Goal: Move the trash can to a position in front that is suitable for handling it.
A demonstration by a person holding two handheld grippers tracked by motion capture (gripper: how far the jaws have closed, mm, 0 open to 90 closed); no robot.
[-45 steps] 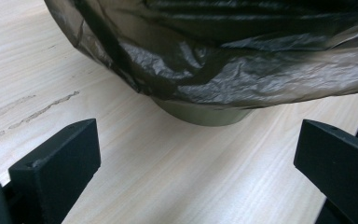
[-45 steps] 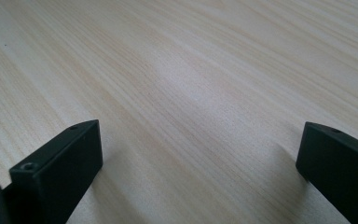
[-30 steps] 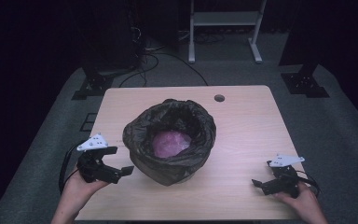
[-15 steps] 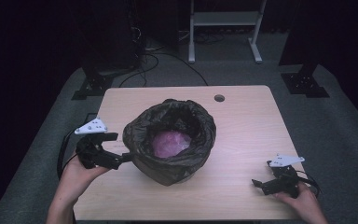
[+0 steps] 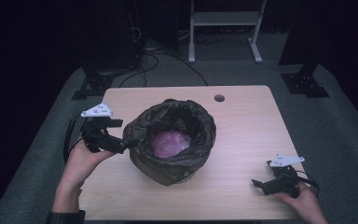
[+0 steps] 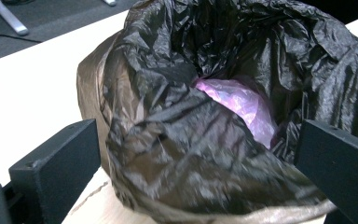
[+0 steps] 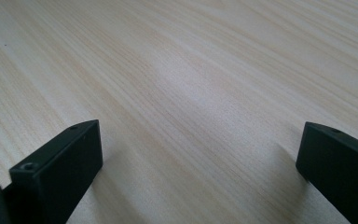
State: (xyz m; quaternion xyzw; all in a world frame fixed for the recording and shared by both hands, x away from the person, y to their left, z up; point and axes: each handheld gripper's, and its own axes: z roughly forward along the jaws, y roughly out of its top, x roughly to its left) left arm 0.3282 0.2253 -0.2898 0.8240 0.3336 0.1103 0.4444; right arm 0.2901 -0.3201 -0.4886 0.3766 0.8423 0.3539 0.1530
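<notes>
Biggest risk here, by the look of it: left gripper [image 5: 129, 143], jaws spread wide, right up at the near-left rim of the black bin bag [image 5: 172, 140]. Thin, crinkly plastic, so easy to pinch just one loose fold and have it slip out, or tug the whole thing sideways across the table [image 5: 251, 121]. Could also tear if snagged on a jaw corner. Hard to tell whether a jaw is already touching the plastic or just short of it.

Right gripper [image 5: 258, 183] parked low near the front-right corner, well apart from the bag, jaws also wide open over bare wood, gripping nothing.

Bag itself: sitting about mid-table, slightly left, mouth rolled open and slumped, very wrinkled and glossy. Something pink [image 6: 242, 100] and filmy down inside, probably another plastic bag, can't say for sure.
</notes>
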